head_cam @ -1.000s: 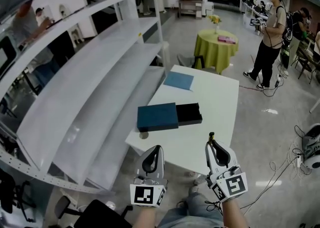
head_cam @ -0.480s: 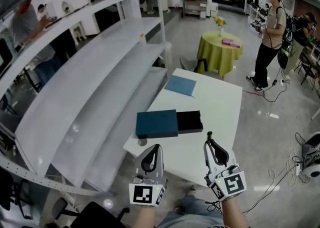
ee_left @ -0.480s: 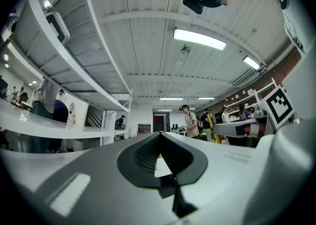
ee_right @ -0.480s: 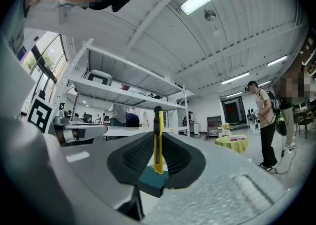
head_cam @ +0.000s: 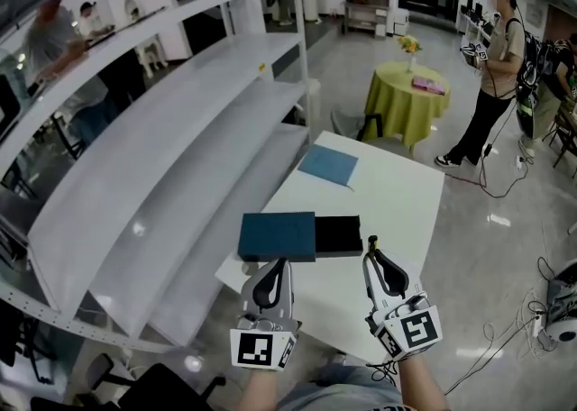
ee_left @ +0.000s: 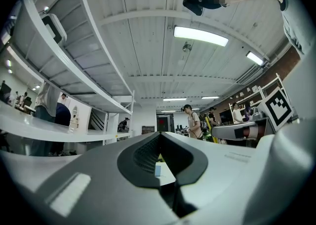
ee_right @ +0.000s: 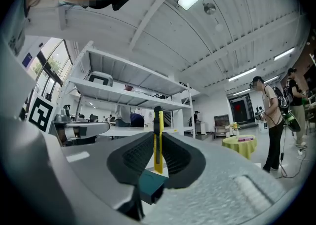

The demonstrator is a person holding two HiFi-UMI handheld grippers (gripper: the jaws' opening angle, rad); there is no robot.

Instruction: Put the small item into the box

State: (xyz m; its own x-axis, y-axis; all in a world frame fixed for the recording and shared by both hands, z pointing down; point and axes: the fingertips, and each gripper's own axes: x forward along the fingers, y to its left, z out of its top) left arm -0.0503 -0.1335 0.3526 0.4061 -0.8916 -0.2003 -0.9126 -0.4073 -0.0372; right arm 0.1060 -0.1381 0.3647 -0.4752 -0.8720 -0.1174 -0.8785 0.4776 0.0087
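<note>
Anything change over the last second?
Both grippers have closed in on the box; the right gripper, shut on the yellow knife, is now near its black drawer. Nothing grabbed or released. Left gripper stays shut, empty; box unmoved on the table.

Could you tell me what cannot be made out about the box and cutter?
Head view: the black tray of the box is too dark and small to tell whether it holds anything.
Head view: only the tip of the cutter shows; the right gripper hides the rest.
Left gripper view: only a sliver of table shows; the left gripper covers the rest.
</note>
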